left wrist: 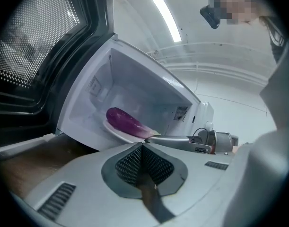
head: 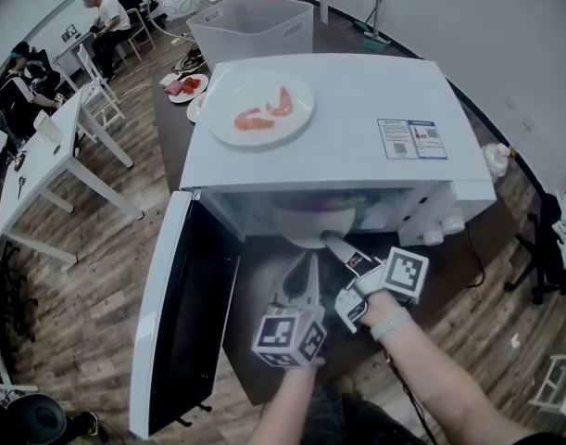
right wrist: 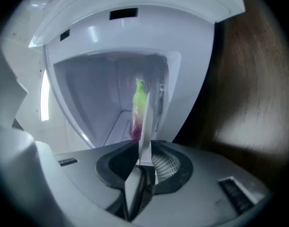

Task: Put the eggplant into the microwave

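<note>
A: So, which step is this?

B: The last stretch, I'd judge. Just outside the microwave (head: 357, 100), the left gripper (left wrist: 143, 146) is closed on nothing. The right gripper (right wrist: 143, 155) pinches the rim of the one plate (right wrist: 145, 126) carrying the one eggplant (left wrist: 125, 121), inside the microwave.

A: Next?

B: Release, back out, swing its door (head: 162, 323) shut. On top of the microwave: one serving plate (head: 264, 91), two pink pieces (head: 255, 119).
</note>
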`<state>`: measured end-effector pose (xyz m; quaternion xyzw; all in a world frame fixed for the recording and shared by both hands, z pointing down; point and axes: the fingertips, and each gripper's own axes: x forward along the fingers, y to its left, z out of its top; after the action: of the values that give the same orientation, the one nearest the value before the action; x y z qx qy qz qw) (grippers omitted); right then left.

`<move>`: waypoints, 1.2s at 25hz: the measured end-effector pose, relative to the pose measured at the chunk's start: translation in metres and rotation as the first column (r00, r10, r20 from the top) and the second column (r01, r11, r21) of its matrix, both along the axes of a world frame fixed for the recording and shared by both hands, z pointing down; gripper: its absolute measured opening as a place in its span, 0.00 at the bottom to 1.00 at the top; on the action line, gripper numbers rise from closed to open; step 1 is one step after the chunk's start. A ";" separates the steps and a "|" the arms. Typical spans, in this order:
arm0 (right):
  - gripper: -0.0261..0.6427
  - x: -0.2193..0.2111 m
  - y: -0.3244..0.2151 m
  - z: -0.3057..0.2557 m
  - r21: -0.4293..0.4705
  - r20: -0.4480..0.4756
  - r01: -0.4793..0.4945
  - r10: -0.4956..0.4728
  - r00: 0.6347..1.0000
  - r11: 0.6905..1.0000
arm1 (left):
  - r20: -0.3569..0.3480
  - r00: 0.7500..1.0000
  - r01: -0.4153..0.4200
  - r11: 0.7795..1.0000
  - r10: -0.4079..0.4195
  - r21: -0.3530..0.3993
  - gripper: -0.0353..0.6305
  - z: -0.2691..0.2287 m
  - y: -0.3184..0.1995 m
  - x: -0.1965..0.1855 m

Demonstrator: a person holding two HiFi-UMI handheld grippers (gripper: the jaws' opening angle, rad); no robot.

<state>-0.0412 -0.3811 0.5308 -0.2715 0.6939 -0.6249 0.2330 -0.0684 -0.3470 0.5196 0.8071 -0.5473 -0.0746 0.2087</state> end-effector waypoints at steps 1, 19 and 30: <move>0.17 0.001 0.001 0.000 0.006 -0.002 0.003 -0.003 1.000 1.000 | -0.002 1.000 0.000 1.000 0.000 -0.002 0.05 0.000 0.000 0.000; 0.13 0.001 0.010 -0.013 0.151 -0.130 0.043 -0.023 0.991 0.988 | -0.020 0.999 0.027 1.000 -0.027 -0.010 0.05 0.000 -0.011 -0.010; 0.11 0.005 0.013 -0.001 0.309 -0.579 0.208 0.010 0.815 0.928 | 0.000 1.000 0.028 1.000 -0.028 -0.006 0.05 -0.001 -0.019 -0.015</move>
<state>-0.0367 -0.3676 0.5298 -0.3616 0.8469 -0.3890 0.0267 -0.0839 -0.3658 0.5188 0.7986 -0.5589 -0.0758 0.2101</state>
